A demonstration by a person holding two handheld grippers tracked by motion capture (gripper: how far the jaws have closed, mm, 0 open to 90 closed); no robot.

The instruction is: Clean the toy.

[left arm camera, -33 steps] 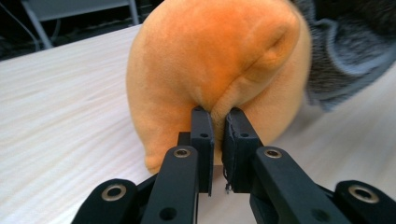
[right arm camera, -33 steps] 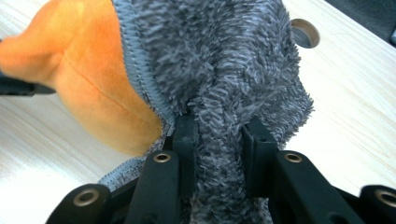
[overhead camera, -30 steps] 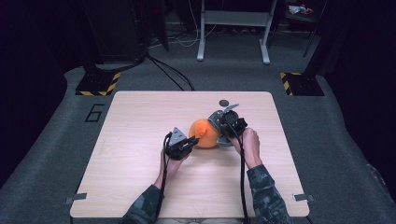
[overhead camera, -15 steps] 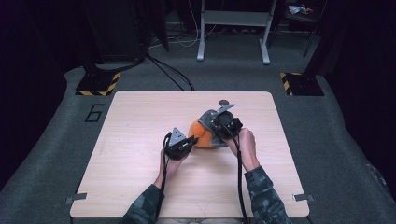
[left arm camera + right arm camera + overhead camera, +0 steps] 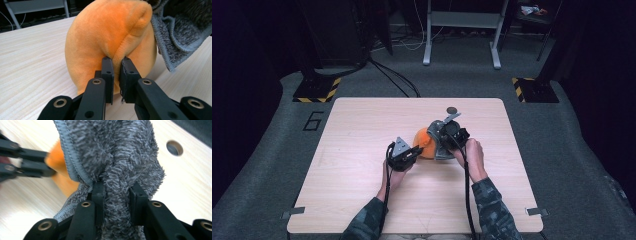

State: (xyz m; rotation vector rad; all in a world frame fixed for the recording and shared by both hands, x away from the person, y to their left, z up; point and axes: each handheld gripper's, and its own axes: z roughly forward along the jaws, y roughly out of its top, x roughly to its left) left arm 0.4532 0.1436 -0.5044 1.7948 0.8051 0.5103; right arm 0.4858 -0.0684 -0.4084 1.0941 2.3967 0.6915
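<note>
An orange plush toy (image 5: pixel 422 141) sits in the middle of the wooden table (image 5: pixel 362 120), with a grey fuzzy cloth (image 5: pixel 441 150) draped over its right side. My left gripper (image 5: pixel 414 150) is shut on a pinched fold of the orange plush toy (image 5: pixel 110 37), its jaws nearly touching around the fabric. My left gripper (image 5: pixel 116 72) points at the toy's near side. My right gripper (image 5: pixel 117 188) is shut on a thick bunch of the grey cloth (image 5: pixel 112 152). The cloth's edge (image 5: pixel 175 30) hangs over the toy's upper right.
A round hole (image 5: pixel 452 110) lies in the table just beyond the toy; it is also seen as a hole (image 5: pixel 174 147) past the cloth. Bare wood surrounds the hands. Black-and-yellow marked stands (image 5: pixel 316 90) and a metal frame (image 5: pixel 462 30) stand on the floor behind.
The right gripper with the grey cloth has shifted slightly left over the orange toy, covering more of it. The left gripper has kept still.
</note>
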